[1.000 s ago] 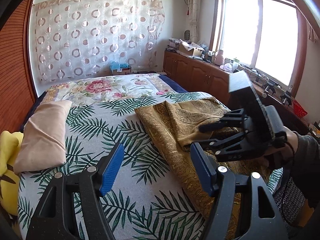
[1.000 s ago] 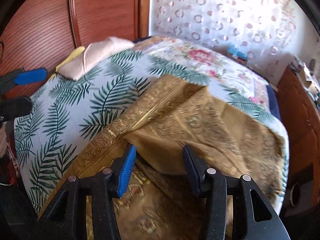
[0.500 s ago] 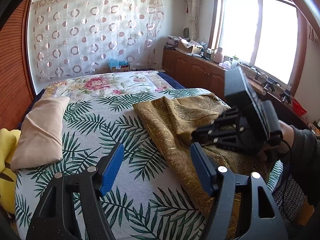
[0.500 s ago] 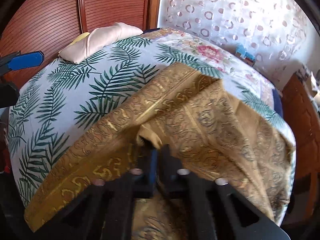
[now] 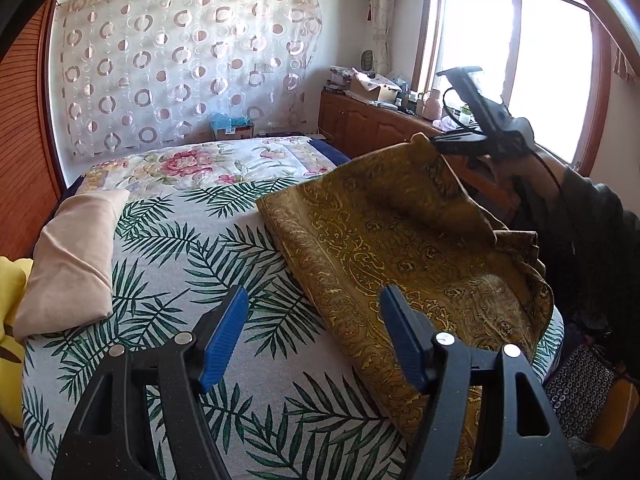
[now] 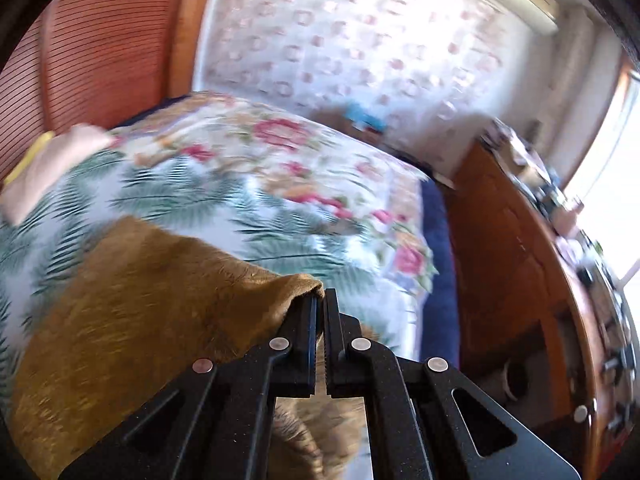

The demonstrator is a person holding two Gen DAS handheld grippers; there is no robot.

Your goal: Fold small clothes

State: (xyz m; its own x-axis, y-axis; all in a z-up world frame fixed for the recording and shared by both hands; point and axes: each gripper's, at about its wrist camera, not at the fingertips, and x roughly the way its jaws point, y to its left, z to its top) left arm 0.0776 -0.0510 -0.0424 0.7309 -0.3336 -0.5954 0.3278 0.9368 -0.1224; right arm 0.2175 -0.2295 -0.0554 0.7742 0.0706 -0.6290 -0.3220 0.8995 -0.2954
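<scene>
the golden cloth [image 5: 400, 248] is a mustard-brown piece with a darker swirling paisley print and a patterned border along its left edge. it lies on the right side of the bed [image 5: 192, 264], draped over the near right edge, and its far right corner is lifted clear of the bed, so the fabric curls up and shows a plainer, duller underside.

the right gripper [image 5: 442, 145] is clenched on that raised corner, held up in front of the window [image 5: 516, 64], with a dark sleeve [image 5: 592, 216] behind it. the left gripper [image 5: 312, 334] hangs released over the near part of the bed, blue pads wide apart and nothing between them, its right pad above the cloth's border.

the left wrist view gives the whole spread: the sharp print, the leaf-pattern sheet, a beige pillow [image 5: 72, 256] at the far left with something yellow beside it, and the circle-pattern curtain on the far wall.

the right wrist view is smeared with blur, the print lost to a plain brown, but it shows the grip up close: the right gripper [image 6: 320, 300] with pads pressed together on the cloth [image 6: 152, 312] corner, fabric bunched over the left pad. it also shows the wooden cabinet [image 6: 520, 264] running along the right of the bed.
</scene>
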